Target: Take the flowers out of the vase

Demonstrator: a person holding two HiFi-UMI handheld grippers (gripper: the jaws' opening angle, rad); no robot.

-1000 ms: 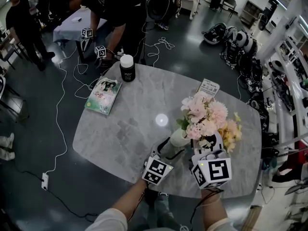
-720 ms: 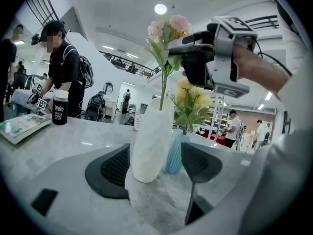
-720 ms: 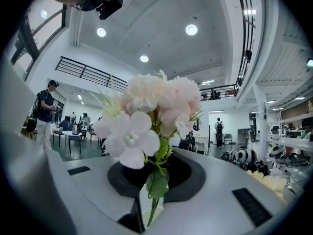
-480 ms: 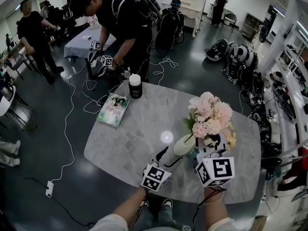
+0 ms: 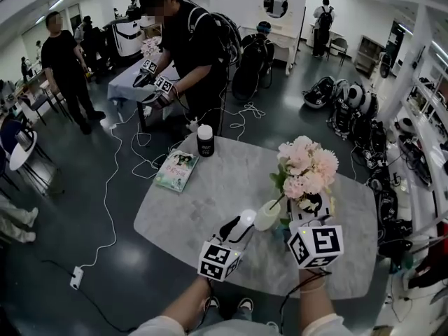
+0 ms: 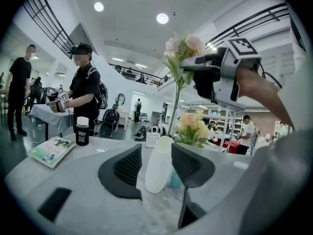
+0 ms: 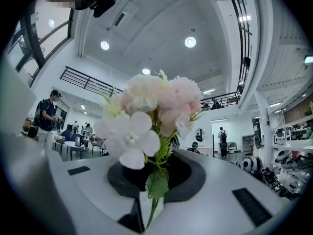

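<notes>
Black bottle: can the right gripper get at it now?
Probably not: the right gripper is shut on the flowers, and the black bottle stands far across the table.

Legible text: none. Printed surfaces in view are the label on the black jar (image 5: 205, 141), the illustrated cover of the book (image 5: 176, 171) and the small white card (image 6: 153, 139) standing on the table (image 5: 210, 215). On each the lettering is too small and too blurred to make out a word, brand or number.
</notes>
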